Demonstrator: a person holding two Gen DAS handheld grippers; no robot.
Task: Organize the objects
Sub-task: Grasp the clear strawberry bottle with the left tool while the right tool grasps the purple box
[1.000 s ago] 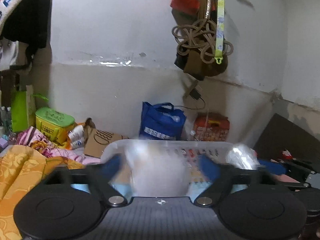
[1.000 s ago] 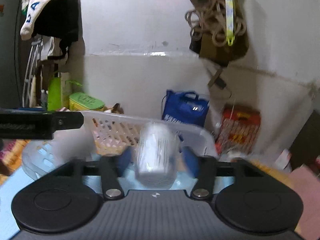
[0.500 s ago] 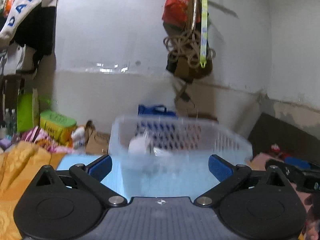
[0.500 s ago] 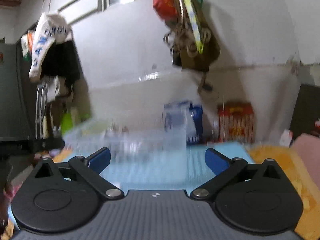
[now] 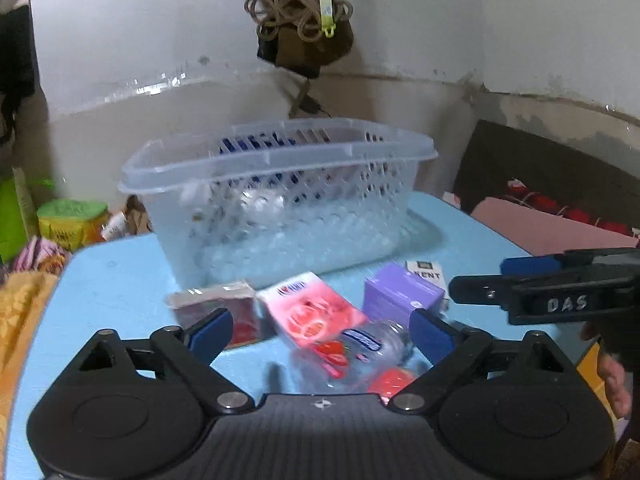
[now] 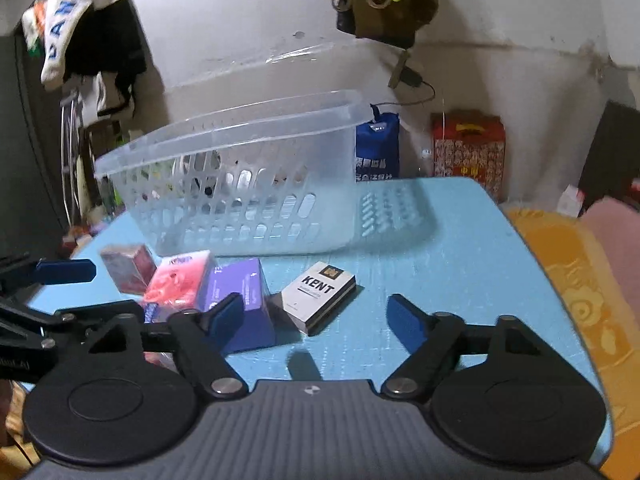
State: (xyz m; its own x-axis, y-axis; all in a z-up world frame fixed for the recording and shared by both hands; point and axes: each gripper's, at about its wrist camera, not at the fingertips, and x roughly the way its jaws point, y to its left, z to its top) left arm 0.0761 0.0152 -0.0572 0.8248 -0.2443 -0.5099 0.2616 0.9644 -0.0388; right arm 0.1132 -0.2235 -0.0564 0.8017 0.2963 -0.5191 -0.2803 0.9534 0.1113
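Right hand-held gripper point(image 6: 316, 316), jaws apart and empty (just been closing), has KENT pack point(image 6: 319, 297) directly ahead, long axis diagonal, nearer than basket point(image 6: 240, 184).

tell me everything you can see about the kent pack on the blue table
The KENT pack is a small flat box, apparently cardboard, with a white face, black lettering, a small dark-and-gold emblem above it and dark sides. It looks closed and lies flat, face up, turned at an angle on the blue table, in front of the clear basket. The purple box sits close beside it; contact is unclear. No gripper touches it.
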